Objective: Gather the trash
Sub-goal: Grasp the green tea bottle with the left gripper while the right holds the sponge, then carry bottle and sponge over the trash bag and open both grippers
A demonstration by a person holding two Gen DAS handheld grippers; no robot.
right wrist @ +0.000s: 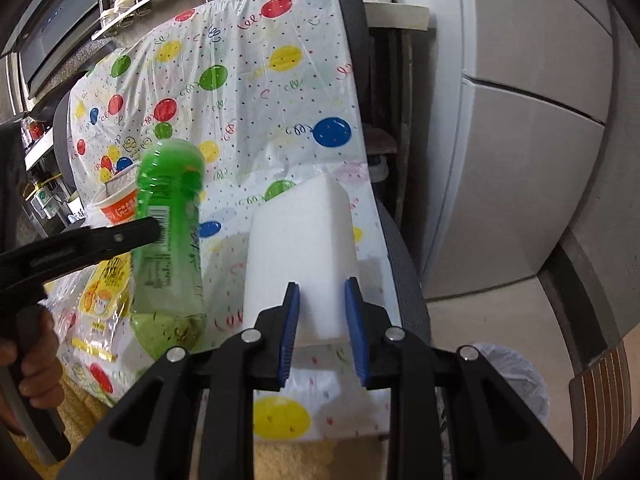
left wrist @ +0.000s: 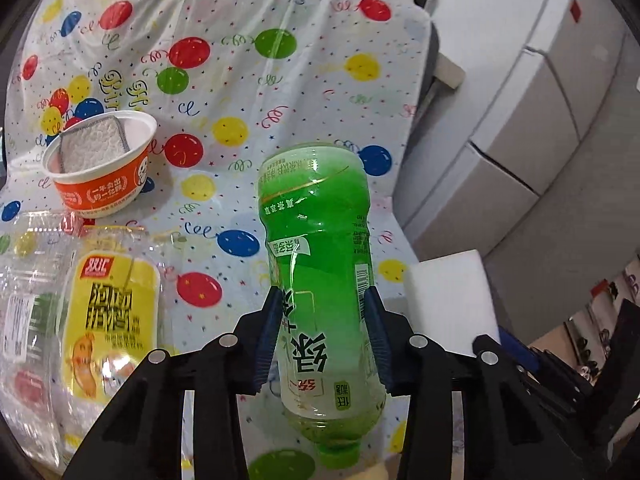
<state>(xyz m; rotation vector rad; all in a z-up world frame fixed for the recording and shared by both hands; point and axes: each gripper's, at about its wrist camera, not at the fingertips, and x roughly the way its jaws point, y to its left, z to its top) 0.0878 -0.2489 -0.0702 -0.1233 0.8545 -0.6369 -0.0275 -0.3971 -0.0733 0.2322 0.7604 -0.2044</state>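
The left gripper (left wrist: 320, 300) has its jaws clamped on a green plastic tea bottle (left wrist: 320, 264), its blue pads pressing the label on either side about midway down the body. The bottle stands between the jaws with its cap end pointing back toward the camera and its base pointing forward, lifted above the desk with the balloon-patterned plastic cover (left wrist: 248, 80). In the right wrist view the same bottle (right wrist: 168, 236) hangs tilted to the left of the right jaws, one black finger of the left gripper (right wrist: 158, 232) crossing its label.

The right gripper (right wrist: 322, 300) has its jaws around a white foam block (right wrist: 300, 248). The block lies between the blue pads and extends forward beyond them. The left pad touches its side; on the right, a contact cannot be made out, so whether the jaws truly grip it is unclear. From the left wrist camera that block (left wrist: 448, 300) sits just to the right of the left jaws.

Ahead and left of the left jaws stands an orange-and-white paper bowl (left wrist: 102, 172) holding a grey-edged white cloth (left wrist: 92, 144). Nearer on that side lies a clear crumpled plastic wrapper with a yellow label (left wrist: 108, 312). Below and right of the right jaws a bin lined with a translucent bag (right wrist: 516, 384) is in view.
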